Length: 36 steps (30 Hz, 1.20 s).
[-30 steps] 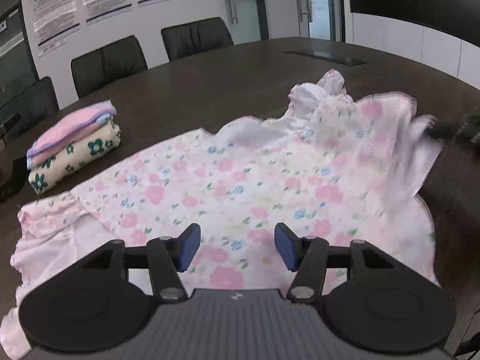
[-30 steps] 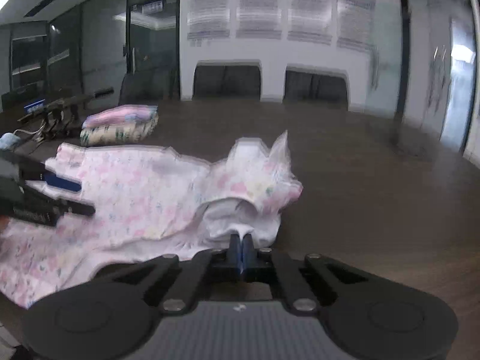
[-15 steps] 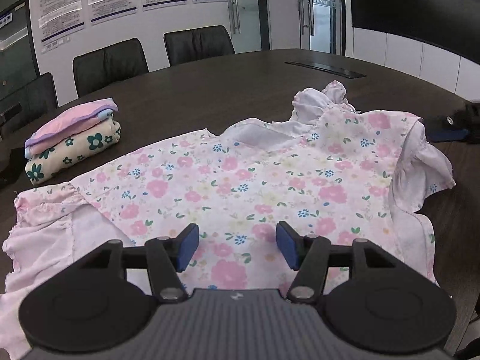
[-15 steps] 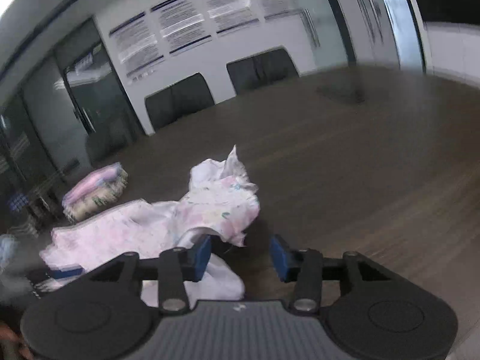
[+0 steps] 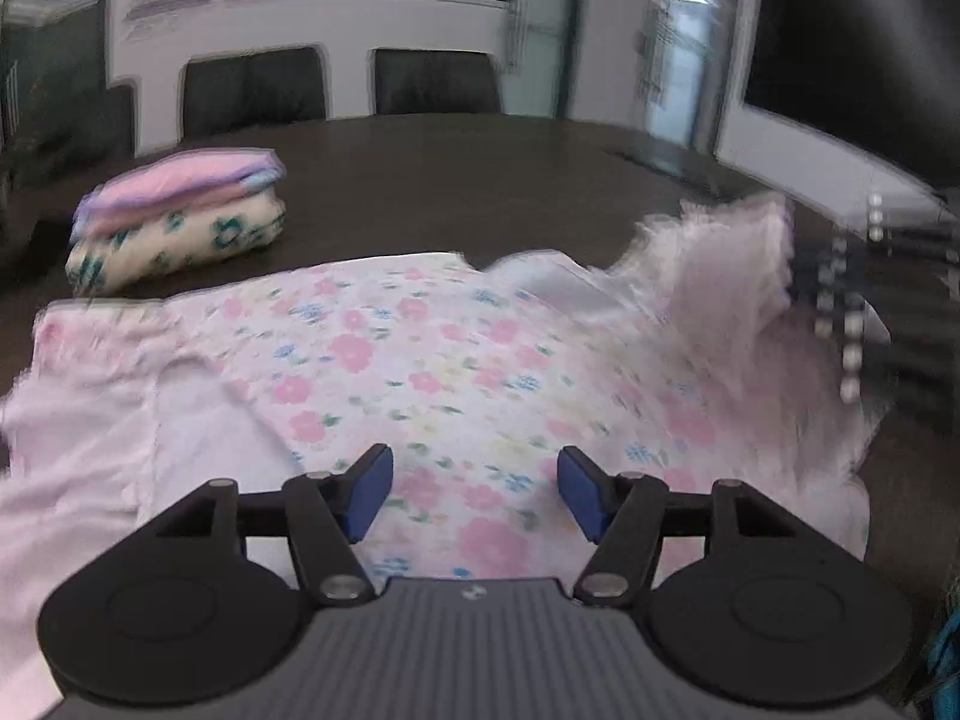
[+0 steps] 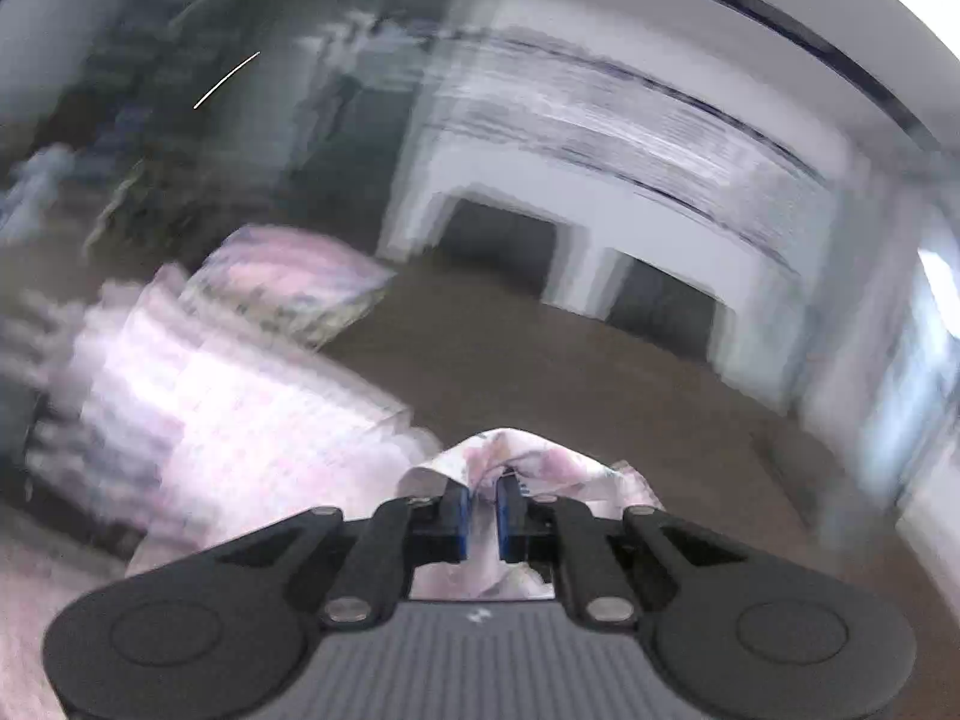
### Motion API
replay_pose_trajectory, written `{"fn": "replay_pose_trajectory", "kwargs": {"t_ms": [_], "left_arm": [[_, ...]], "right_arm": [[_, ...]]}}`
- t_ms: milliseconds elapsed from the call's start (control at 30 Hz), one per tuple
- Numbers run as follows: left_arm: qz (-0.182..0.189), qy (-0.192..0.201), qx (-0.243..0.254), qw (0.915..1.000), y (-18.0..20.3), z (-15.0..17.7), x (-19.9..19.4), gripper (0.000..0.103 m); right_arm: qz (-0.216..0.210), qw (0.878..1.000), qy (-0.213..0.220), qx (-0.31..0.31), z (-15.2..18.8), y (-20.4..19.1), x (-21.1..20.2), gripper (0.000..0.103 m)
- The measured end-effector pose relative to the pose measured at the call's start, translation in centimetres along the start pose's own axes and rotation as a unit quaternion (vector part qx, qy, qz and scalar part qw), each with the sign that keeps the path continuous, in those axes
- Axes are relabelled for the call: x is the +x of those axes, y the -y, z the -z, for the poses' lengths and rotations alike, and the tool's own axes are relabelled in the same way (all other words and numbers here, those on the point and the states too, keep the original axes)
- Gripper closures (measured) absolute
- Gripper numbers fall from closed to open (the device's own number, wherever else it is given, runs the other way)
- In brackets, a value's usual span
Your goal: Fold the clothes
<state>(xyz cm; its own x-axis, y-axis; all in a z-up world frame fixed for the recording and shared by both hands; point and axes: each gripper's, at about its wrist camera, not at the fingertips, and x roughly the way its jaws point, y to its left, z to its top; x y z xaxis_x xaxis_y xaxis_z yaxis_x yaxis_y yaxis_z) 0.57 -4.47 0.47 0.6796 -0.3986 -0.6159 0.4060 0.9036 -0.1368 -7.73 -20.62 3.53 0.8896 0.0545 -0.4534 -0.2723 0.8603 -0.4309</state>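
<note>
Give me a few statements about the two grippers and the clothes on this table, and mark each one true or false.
1. The right gripper is pinching the floral garment. True.
2. The left gripper is clamped on cloth. False: it is open above the garment.
3. A stack of folded clothes sits on the table. True.
4. The floral garment is blue denim. False: it is pink and flowered.

A dark brown worktop (image 5: 456, 180) is seen, with two black chairs (image 5: 435, 81) drawn up at its far edge. Behind them a white wall (image 5: 360, 18) is hung with blurred notices, and a glass door (image 5: 678, 78) is set to the right.
</note>
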Motion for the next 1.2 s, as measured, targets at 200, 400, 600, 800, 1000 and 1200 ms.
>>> {"fn": "replay_pose_trajectory", "kwargs": {"t_ms": [200, 400, 600, 800, 1000, 1200], "left_arm": [[-0.004, 0.006, -0.051, 0.9987, -1.5, -0.5, 0.0, 0.040], [-0.010, 0.007, -0.024, 0.9996, -0.8, -0.2, 0.2, 0.038], [-0.019, 0.007, 0.008, 0.9998, 0.1, 0.2, 0.2, 0.033], [-0.022, 0.007, 0.020, 0.9995, 0.4, 0.4, 0.2, 0.032], [-0.023, 0.005, 0.031, 0.9992, 0.0, 0.3, 0.5, 0.031], [-0.022, 0.005, 0.036, 0.9991, 0.0, 0.3, 0.7, 0.030]], "right_arm": [[-0.096, 0.993, -0.001, -0.076, -0.6, -4.1, -1.5, 0.058], [-0.130, 0.976, 0.018, 0.173, 2.4, 6.7, -5.5, 0.043], [-0.117, 0.951, -0.028, 0.284, 6.0, 8.6, -3.1, 0.101], [-0.060, 0.950, -0.046, 0.302, 8.6, 8.3, -5.8, 0.101], [-0.047, 0.941, -0.058, 0.331, 10.9, 9.3, -9.1, 0.093], [-0.067, 0.885, -0.034, 0.459, 9.4, 15.3, -5.7, 0.046]]}}
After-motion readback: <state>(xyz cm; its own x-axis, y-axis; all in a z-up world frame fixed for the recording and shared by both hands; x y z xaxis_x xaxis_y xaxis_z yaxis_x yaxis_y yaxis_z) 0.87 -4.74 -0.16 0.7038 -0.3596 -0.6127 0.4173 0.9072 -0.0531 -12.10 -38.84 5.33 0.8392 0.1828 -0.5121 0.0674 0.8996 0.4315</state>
